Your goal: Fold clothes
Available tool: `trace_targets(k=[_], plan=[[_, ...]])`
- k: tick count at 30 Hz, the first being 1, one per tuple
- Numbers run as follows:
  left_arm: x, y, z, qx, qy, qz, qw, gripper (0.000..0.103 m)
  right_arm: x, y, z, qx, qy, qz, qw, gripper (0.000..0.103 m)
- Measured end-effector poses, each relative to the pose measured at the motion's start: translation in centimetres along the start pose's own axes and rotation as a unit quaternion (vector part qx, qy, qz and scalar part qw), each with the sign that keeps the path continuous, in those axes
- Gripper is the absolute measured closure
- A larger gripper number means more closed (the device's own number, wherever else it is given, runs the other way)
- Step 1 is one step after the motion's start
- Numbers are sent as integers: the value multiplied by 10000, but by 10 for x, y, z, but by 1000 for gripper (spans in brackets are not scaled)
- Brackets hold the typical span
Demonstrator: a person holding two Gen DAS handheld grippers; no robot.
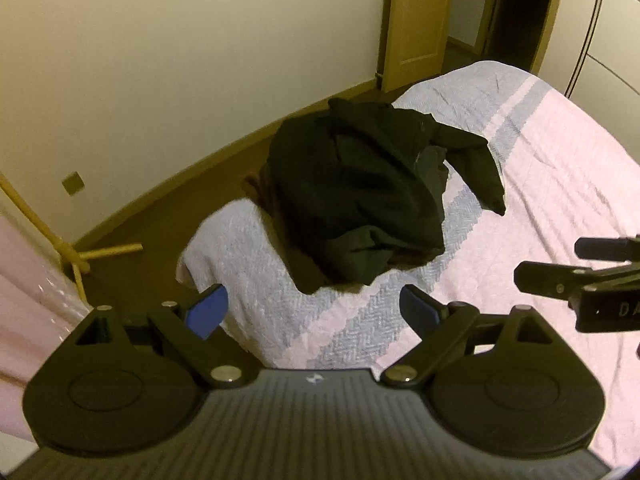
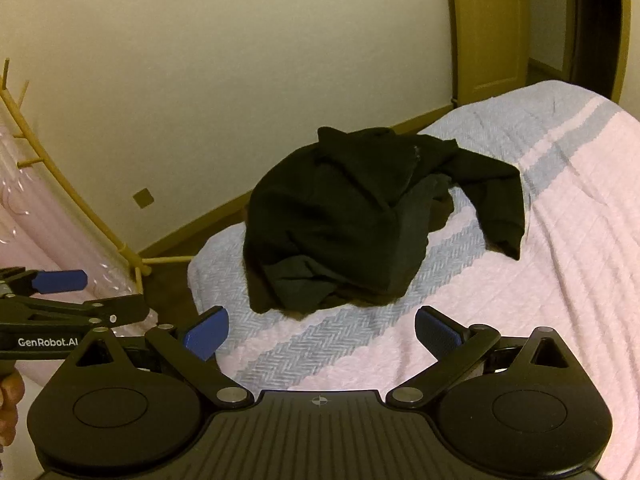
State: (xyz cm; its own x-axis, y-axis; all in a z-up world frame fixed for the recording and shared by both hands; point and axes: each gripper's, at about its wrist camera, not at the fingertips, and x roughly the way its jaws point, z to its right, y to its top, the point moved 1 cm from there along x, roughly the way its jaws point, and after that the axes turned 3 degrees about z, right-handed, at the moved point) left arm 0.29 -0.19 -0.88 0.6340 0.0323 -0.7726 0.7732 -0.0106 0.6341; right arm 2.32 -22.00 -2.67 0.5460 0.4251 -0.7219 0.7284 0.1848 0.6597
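Two spread grippers (image 1: pixel 314 310) (image 2: pixel 322 330) face crumpled black clothes (image 1: pixel 360 200) on the bed (image 1: pixel 560 184).

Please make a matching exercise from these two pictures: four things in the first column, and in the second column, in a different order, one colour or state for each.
Things:
1. pile of clothes
2. bedspread
3. door
4. left gripper

Colour or state:
a. open, holding nothing
b. black, crumpled in a heap
c. pink with blue-grey bands
d. yellowish wood, standing ajar

Pairs: 1-b, 2-c, 3-d, 4-a
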Motion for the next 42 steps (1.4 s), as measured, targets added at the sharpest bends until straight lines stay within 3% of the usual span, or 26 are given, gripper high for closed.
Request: trace_targets(k=[6, 11, 42], plan=[[-5, -9, 7, 76, 73, 346, 9993, 12, 2, -10, -1, 4, 60, 35, 10000, 1], [5, -1, 2, -106, -157, -30, 9998, 12, 4, -19, 7, 66, 128, 34, 9999, 1], [0, -9, 7, -232, -122, -73, 9996, 12, 1, -21, 11, 61, 159, -77, 9998, 1]])
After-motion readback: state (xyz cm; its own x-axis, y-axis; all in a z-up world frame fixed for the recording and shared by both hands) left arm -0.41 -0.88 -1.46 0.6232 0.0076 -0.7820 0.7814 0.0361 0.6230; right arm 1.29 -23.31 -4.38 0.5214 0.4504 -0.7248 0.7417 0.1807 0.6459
